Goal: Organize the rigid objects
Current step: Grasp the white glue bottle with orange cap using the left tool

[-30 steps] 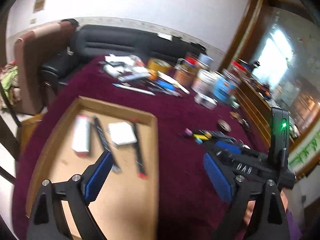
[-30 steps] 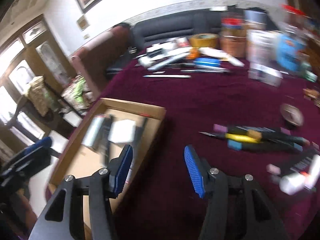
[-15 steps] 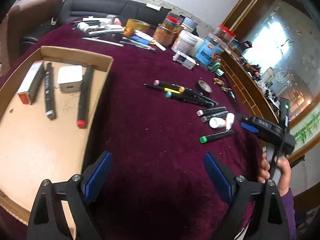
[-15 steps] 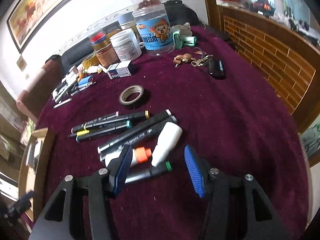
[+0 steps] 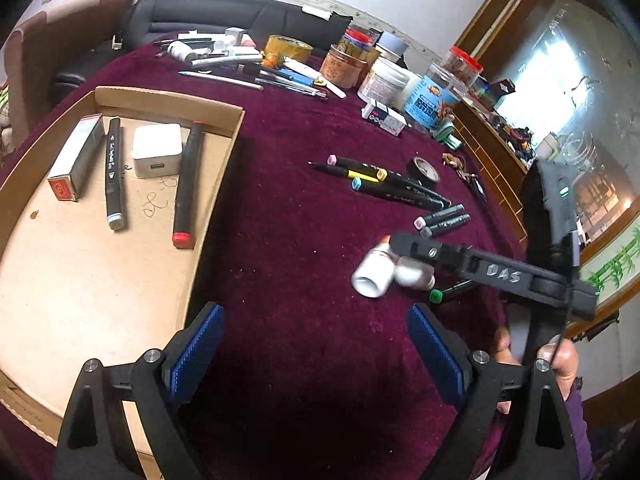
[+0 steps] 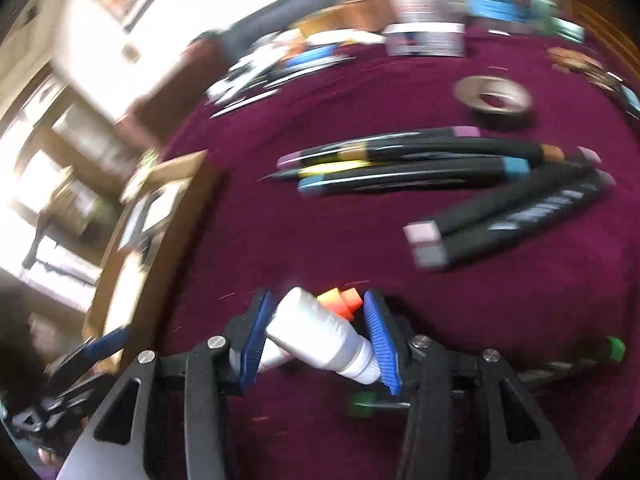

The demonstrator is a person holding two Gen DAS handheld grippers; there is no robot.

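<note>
The right gripper (image 6: pixel 318 336) is squeezing two white bottles (image 6: pixel 320 334) between its blue pads (image 6: pixel 378 344), just above the maroon cloth (image 6: pixel 320 240). One bottle is lying tilted across the other. The left gripper (image 5: pixel 316 354) is hovering with its jaws wide apart, gripping nothing, beside the cardboard tray (image 5: pixel 80 280). Black markers (image 6: pixel 404 168) are lying on the cloth near the bottles.

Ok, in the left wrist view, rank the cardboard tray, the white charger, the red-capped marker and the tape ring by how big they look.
1. Cardboard tray, by far the largest.
2. Red-capped marker, longest of the rest.
3. White charger, shorter but bulkier; these two are close.
4. Tape ring, smallest, though it lies farther from the camera, so its true size is unsure.
</note>
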